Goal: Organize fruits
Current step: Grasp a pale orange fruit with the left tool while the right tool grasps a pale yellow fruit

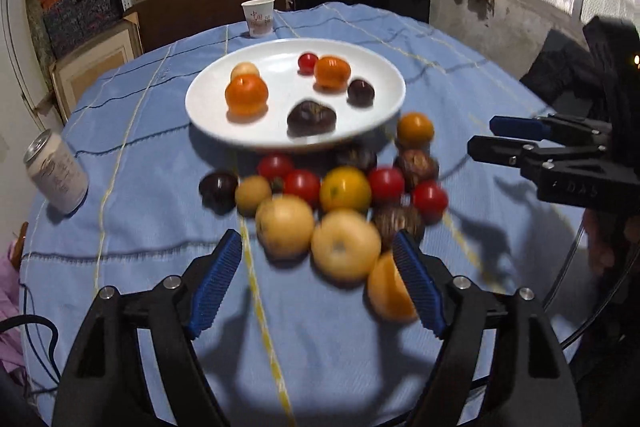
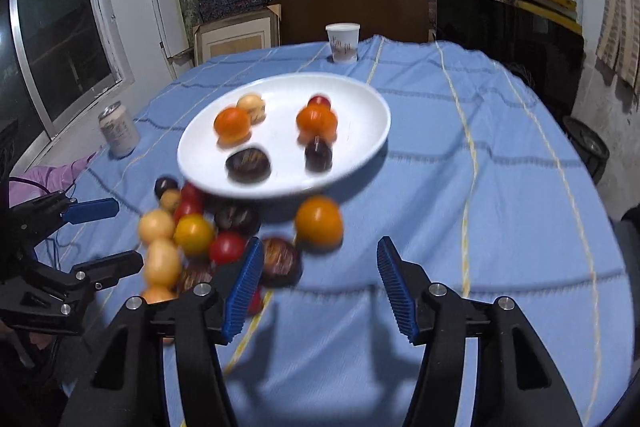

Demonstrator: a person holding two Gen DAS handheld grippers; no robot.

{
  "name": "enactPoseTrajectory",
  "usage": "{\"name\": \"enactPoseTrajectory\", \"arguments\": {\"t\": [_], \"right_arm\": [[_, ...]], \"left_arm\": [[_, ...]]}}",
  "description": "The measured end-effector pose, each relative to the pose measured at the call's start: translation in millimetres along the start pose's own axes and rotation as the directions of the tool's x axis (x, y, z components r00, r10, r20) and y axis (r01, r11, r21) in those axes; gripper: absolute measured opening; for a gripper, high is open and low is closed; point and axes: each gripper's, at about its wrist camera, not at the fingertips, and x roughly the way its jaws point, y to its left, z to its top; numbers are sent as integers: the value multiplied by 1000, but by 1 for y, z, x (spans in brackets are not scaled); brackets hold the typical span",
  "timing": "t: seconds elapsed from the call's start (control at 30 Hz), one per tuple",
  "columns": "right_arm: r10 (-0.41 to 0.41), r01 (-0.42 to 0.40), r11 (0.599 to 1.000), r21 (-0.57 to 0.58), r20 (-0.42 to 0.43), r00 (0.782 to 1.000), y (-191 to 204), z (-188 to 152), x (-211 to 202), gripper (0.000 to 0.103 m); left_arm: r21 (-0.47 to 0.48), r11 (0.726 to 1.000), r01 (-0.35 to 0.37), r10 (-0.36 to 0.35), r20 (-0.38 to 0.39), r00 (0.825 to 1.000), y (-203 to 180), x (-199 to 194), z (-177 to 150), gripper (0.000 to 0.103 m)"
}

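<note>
Desk (image 1: 132,131) first, since it's the biggest thing going: round, under a blue checked cloth. On it sits the white plate (image 1: 224,123), already carrying six fruits, two oranges, a pale one, a small red one and two dark ones. So the sorting looks partly done, with more left to go than finished.

Just in front of the plate is the loose pile of fruit (image 1: 332,199) on the cloth: yellow pears or apples, red tomatoes, dark ones, a few oranges (everything's a bit motion-blurred, so exact kinds are a guess).

Left tongs (image 1: 318,281) are spread wide and empty, hovering right at the near edge of the pile, with a yellow pear (image 1: 346,245) about between the pads. Right tongs (image 2: 318,289) are also spread and empty, off to the pile's right side, near a dark fruit (image 2: 280,261) and a lone orange (image 2: 319,221).

Step in hand looks like the reach for the next pick. Next move probably calls for dropping over one fruit and closing gently without nudging the neighbours, since they're packed touching.

A can (image 1: 56,173) and paper cup (image 1: 259,17) stand well apart.
</note>
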Motion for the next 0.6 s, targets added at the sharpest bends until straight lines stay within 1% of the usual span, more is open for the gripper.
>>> {"name": "enactPoseTrajectory", "arguments": {"t": [0.03,0.07,0.17,0.23,0.33,0.37,0.4,0.43,0.5,0.53,0.6], "right_arm": [[2,-2,1000,6,-8,1000,2,-8,1,59],[5,-5,1000,11,-16,1000,5,-17,1,59],[-8,8,1000,6,-35,999,12,-34,5,59],[-29,29,1000,-2,-30,999,15,-40,5,59],[-23,23,999,23,-24,999,11,-40,4,59],[-19,20,999,34,-32,999,9,-40,6,59],[-13,16,999,48,-45,999,6,-39,8,59],[-11,14,998,57,-47,999,4,-40,8,59],[-6,8,998,65,-44,999,3,-41,7,59],[-6,9,998,61,-40,999,3,-41,6,59],[-10,11,999,44,-22,1000,7,-42,4,59]], "left_arm": [[-3,1000,-1,1,-6,1000,-1,1,-7,76],[-20,1000,-4,4,10,1000,1,0,-11,76],[-58,997,54,-54,2,999,0,-5,-17,75],[-27,998,62,-62,17,998,-11,-12,-21,75],[10,997,79,-79,23,997,-27,-15,-24,75],[14,997,77,-78,17,997,-31,-12,-24,73],[12,997,81,-81,8,997,-34,-8,-23,65],[9,996,88,-88,-8,996,-36,-3,-23,55],[4,997,81,-81,-47,996,-39,12,-24,43],[-2,997,81,-81,-57,995,-40,17,-25,42],[-3,997,76,-76,-49,996,-41,18,-26,42]]}}
